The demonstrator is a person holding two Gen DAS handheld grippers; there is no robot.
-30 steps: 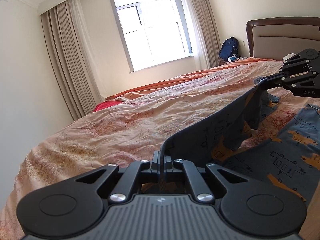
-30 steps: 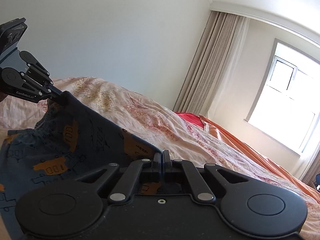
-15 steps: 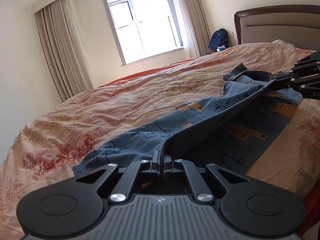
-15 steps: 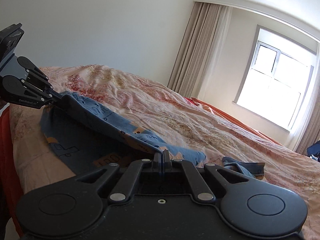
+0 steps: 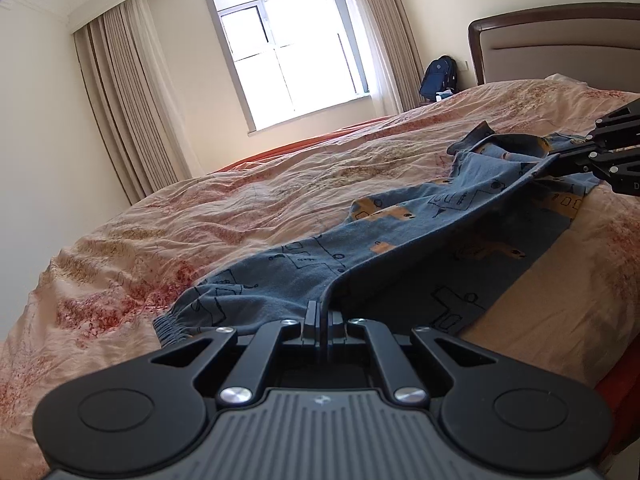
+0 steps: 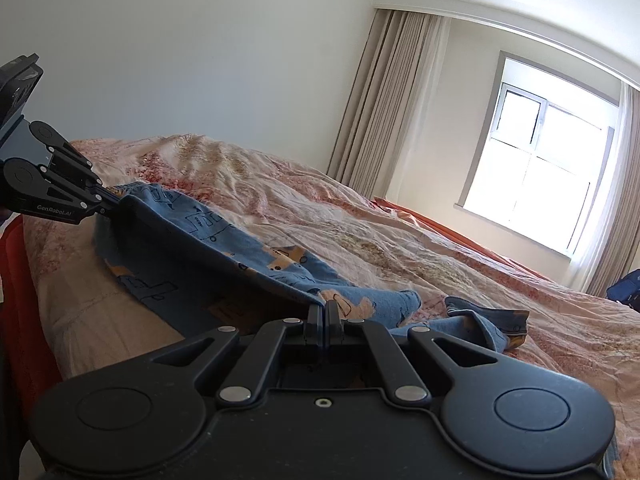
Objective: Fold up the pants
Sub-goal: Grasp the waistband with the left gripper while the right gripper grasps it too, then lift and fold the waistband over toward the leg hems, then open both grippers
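Observation:
Blue pants [image 5: 384, 248] with orange and dark line prints lie along the near edge of the bed. My left gripper [image 5: 320, 314] is shut on the fabric edge near the elastic waistband. My right gripper [image 6: 324, 312] is shut on the fabric edge at the leg end. The edge is stretched taut between them, a little above the bed. The right gripper shows in the left wrist view [image 5: 556, 160]; the left gripper shows in the right wrist view [image 6: 114, 202]. The pants also show in the right wrist view [image 6: 224, 248], with loose leg ends [image 6: 484, 320] crumpled beyond.
The bed has a wrinkled pink floral cover [image 5: 224, 208] with an orange sheet [image 6: 440, 232] under it. A brown headboard [image 5: 560, 40] is at the right. A window [image 5: 292, 64] with beige curtains faces me. A blue backpack [image 5: 438, 78] sits by the bed.
Both grippers have come down with the pants from held high above the bed. The pants now rest on the cover with the gripped edge stretched between them.

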